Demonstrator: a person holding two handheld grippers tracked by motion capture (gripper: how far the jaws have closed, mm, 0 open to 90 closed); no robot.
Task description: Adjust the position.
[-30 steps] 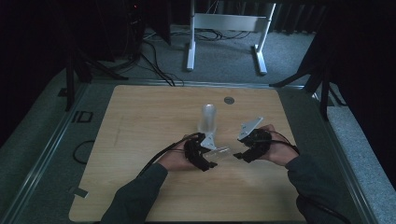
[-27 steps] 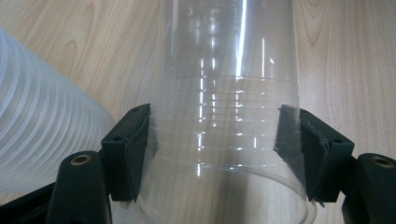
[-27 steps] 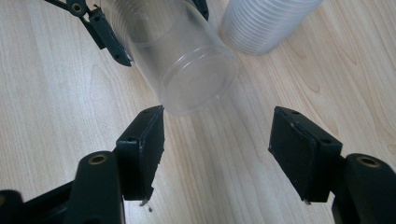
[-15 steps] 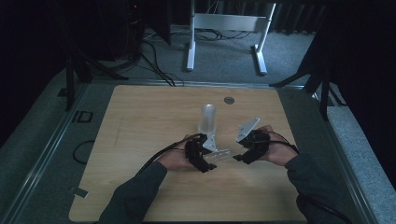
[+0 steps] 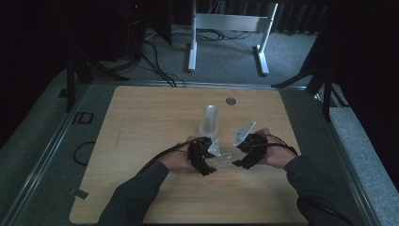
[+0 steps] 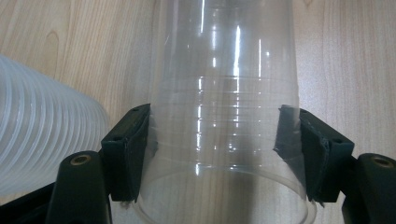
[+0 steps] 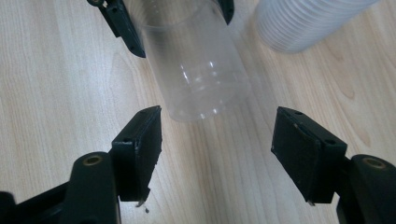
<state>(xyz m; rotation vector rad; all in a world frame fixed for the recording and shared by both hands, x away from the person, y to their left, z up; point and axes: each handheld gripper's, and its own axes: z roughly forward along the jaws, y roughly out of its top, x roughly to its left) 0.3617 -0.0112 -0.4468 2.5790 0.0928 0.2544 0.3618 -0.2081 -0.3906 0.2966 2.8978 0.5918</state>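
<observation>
A single clear plastic cup (image 6: pixel 224 130) lies on its side just above the wooden table (image 5: pixel 141 122). My left gripper (image 6: pixel 219 140) is shut on it, with a pad pressed against each side near the rim. In the high view the left gripper (image 5: pixel 209 165) and the cup (image 5: pixel 223 159) sit at the table's middle front. My right gripper (image 7: pixel 217 140) is open and faces the cup's (image 7: pixel 196 60) closed end, a short gap away. The high view puts the right gripper (image 5: pixel 241 162) just right of the cup. A stack of clear cups (image 5: pixel 209 120) stands upright behind both hands.
A small metal disc (image 5: pixel 230 100) lies near the table's far edge. A cable loop (image 5: pixel 84 151) and a tape scrap (image 5: pixel 80 193) lie off the left edge. A white metal stand (image 5: pixel 226 23) is on the floor beyond. The stack (image 7: pixel 299 23) is close beside the cup.
</observation>
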